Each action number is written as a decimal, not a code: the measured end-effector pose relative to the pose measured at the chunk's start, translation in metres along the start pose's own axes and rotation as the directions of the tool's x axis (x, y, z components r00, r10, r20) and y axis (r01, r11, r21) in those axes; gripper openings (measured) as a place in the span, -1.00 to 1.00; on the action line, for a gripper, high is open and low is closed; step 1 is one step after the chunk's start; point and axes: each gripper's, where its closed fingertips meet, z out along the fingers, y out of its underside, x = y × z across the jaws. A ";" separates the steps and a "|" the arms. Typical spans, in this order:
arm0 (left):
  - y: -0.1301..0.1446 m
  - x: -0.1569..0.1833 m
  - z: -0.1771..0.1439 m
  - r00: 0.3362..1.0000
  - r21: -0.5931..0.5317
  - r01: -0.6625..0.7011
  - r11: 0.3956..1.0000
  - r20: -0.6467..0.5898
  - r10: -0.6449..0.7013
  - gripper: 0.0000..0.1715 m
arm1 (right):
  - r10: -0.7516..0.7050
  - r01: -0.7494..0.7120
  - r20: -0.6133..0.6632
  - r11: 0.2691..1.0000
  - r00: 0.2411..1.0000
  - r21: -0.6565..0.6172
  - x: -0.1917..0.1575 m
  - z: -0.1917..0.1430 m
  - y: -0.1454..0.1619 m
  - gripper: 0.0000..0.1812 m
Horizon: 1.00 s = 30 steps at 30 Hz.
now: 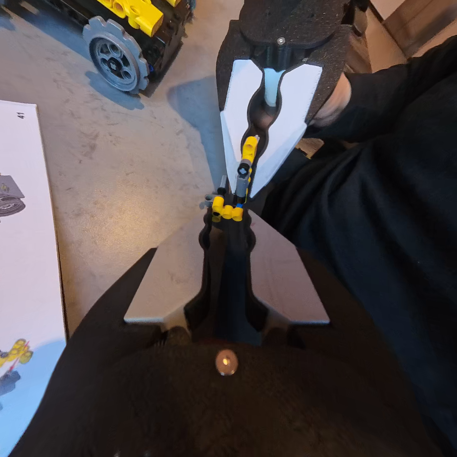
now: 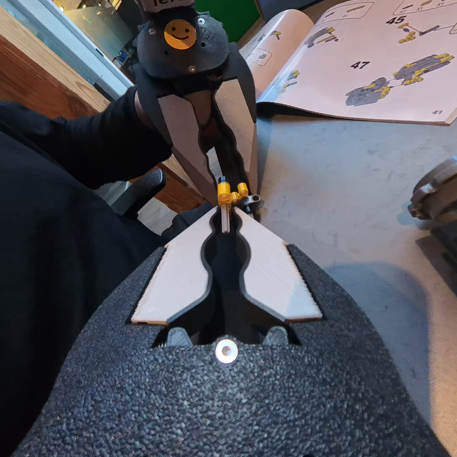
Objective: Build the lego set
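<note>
**Two claws meeting at a small brick assembly above the table**

The left claw (image 1: 226, 217) is drawn narrow, its tips closed on a yellow connector cluster (image 1: 226, 211) of small building-toy parts fitted with black and grey pins. The right claw (image 2: 226, 210) faces it tip to tip, likewise narrow, gripping a grey-and-yellow axle piece (image 1: 244, 170) whose pale shaft (image 2: 225, 220) runs back between its fingers (image 2: 188, 269). The axle piece touches the connector cluster, so the two held parts meet between the opposed tips. A small grey lever-like part (image 2: 253, 197) projects from the cluster on the side toward the table (image 1: 118, 173).

Beyond the cluster in the left wrist view, near the far edge of the table, stands a black-and-yellow toy vehicle (image 1: 138, 29) with a grey toothed wheel (image 1: 116, 59). An open instruction booklet (image 2: 358, 66) lies flat on the table, well apart from the cluster. A person's dark sleeve (image 1: 371, 197) lies on the side of the cluster away from the table. A round yellow smiley sticker (image 2: 180, 34) sits on the body of the left claw, seen in the right wrist view.
</note>
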 end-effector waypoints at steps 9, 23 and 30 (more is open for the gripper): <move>0.003 -0.005 0.002 0.974 -0.032 -0.172 0.985 0.143 0.174 -0.72 | -0.054 0.051 -0.046 0.997 0.997 -0.051 0.003 0.003 0.002 -0.92; 0.006 -0.004 0.002 0.949 -0.042 -0.256 0.966 0.182 0.259 -0.72 | -0.255 0.240 -0.026 0.936 0.967 -0.256 0.001 0.005 0.008 -0.93; 0.007 -0.005 0.003 0.916 -0.060 -0.323 0.944 0.229 0.328 -0.72 | -0.318 0.308 0.015 0.903 0.948 -0.301 0.002 0.006 0.011 -0.93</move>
